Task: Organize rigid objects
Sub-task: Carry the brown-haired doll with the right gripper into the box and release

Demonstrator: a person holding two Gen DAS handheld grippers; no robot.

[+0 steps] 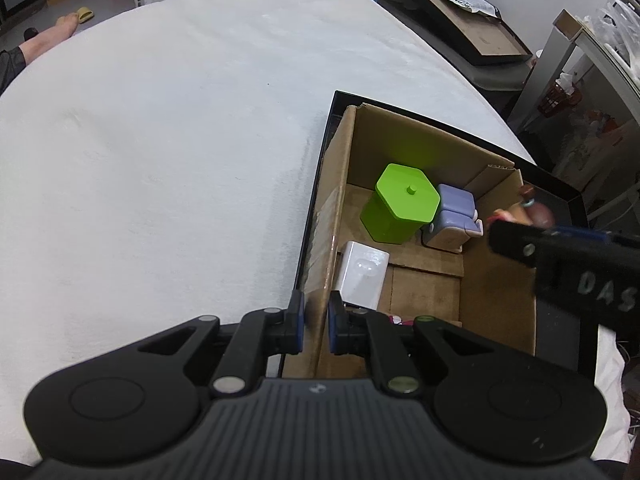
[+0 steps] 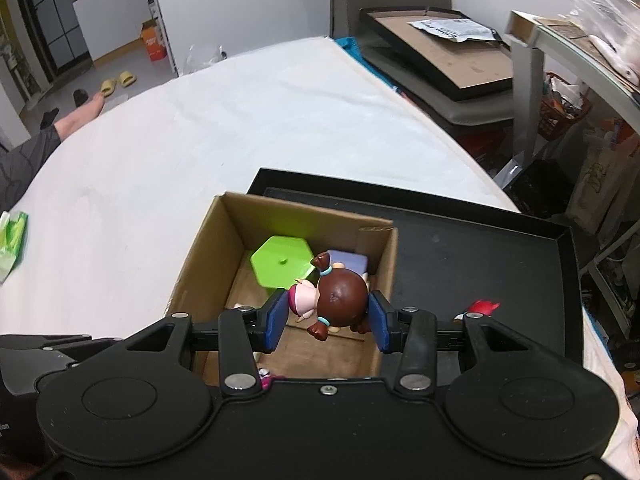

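Doll [image 2: 340, 300] sat clamped between your right fingers [image 2: 276, 316] above the box [image 2: 200, 256]; left fingers [image 1: 298, 320] pinched its nine-o'clock wall.

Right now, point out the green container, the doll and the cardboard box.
green container [image 1: 407, 196]: left wrist view, on its hexagonal lid.
doll [image 2: 340, 298]: right wrist view, on its brown head.
cardboard box [image 2: 200, 252]: right wrist view, on its left wall.

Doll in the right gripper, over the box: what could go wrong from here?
The doll is pinched by its round head, so it could slip or swivel. Dropped here, it may land on the green container rather than bare box floor. The left gripper clamps only the thin box wall, which might bend.
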